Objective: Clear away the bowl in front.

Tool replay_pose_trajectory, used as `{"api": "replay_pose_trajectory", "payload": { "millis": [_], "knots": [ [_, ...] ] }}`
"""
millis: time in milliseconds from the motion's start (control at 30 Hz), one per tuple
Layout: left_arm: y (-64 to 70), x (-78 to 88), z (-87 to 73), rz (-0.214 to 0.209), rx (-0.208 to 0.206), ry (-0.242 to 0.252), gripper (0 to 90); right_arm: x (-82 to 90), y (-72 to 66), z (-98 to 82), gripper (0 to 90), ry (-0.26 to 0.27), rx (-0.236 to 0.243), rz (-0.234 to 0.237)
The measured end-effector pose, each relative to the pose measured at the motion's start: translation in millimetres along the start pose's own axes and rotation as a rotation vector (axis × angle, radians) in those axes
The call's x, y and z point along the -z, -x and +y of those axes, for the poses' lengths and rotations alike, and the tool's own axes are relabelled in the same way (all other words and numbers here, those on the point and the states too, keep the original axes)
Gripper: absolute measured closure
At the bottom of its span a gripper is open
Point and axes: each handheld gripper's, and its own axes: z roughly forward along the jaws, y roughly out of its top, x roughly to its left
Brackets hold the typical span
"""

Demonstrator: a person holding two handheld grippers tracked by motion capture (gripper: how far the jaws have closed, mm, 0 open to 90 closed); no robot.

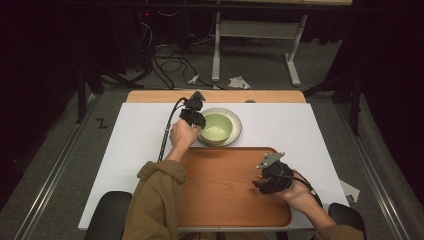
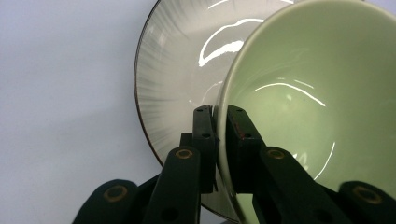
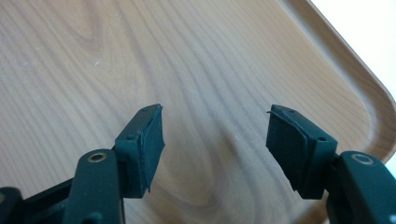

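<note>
Left gripper (image 2: 219, 133) on glossy pale-green bowl (image 2: 322, 93)

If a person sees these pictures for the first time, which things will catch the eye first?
First comes the pale green ceramic bowl, sitting on a grey ribbed plate at the far side of the white table. The left gripper is shut on the bowl's rim, one jaw inside and one outside. Nearer the person, the right gripper hangs open over a bare brown wooden tray.

one green bowl (image 1: 217, 127); one plate (image 1: 236, 131); one wooden tray (image 1: 225, 190); two grippers
</note>
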Motion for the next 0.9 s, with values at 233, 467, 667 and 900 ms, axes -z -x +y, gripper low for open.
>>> {"api": "replay_pose_trajectory", "payload": {
  "millis": [233, 467, 667, 900],
  "knots": [
    [-1.6, 1.5, 0.8, -0.032, 0.019, 0.012, 83.5, 0.0, -0.4, 0.0, 36.8, -0.002, -0.001, 0.002],
    [-0.1, 6.8, 0.4, -0.002, -0.011, 0.032, 83.2, 0.3, -0.1, 0.0, 36.8, -0.005, -0.003, 0.001],
    [-0.4, 10.9, -0.3, 0.004, -0.026, 0.043, 82.8, -0.3, -0.2, 0.0, 36.8, -0.005, -0.002, 0.000],
    [1.9, 18.3, -0.5, -0.018, -0.040, 0.061, 82.8, -0.1, -0.1, -0.1, 36.8, -0.005, -0.003, -0.001]
  ]
}}
